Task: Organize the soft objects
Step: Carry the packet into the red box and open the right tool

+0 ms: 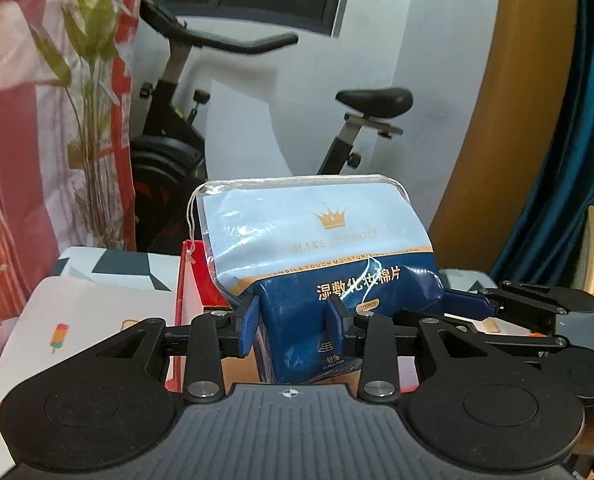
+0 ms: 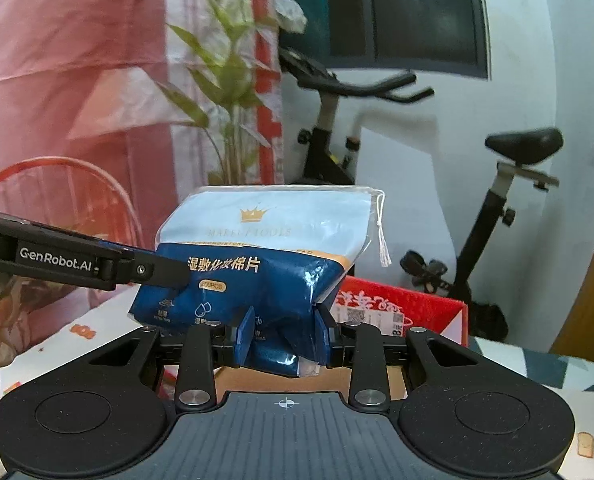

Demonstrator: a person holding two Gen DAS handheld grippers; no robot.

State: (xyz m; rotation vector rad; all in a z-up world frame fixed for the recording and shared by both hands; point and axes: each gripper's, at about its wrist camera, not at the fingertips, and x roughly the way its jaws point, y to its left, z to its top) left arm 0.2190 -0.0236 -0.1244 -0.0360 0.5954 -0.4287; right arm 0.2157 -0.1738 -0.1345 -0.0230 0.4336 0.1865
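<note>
Blue pads of the left tool (image 1: pixel 293 322) sit low in the centre of the left wrist view, clamped on the dark blue lower part of a cotton-pad pack (image 1: pixel 321 264). That pack is a soft plastic bag, pale blue above and navy below, with a gold crown and white Chinese lettering. It is held up off the bench (image 1: pixel 89 312), above an open red box (image 1: pixel 193 280) whose cardboard inside shows beneath it. From the right of the frame the right tool's arm reaches in to the pack's far side.

In the right wrist view the right tool (image 2: pixel 283 332) is clamped on the crumpled bottom corner of the same pack (image 2: pixel 265 248), low in the centre. The left tool (image 2: pixel 169 268) comes in from the left edge and meets the pack's navy band. A white drawstring (image 2: pixel 381 232) hangs from the pack's upper right corner. The red box (image 2: pixel 409 304) lies just right of and behind the pack.

Behind stand an exercise bike (image 1: pixel 185 120) and a leafy plant (image 1: pixel 93 80).
</note>
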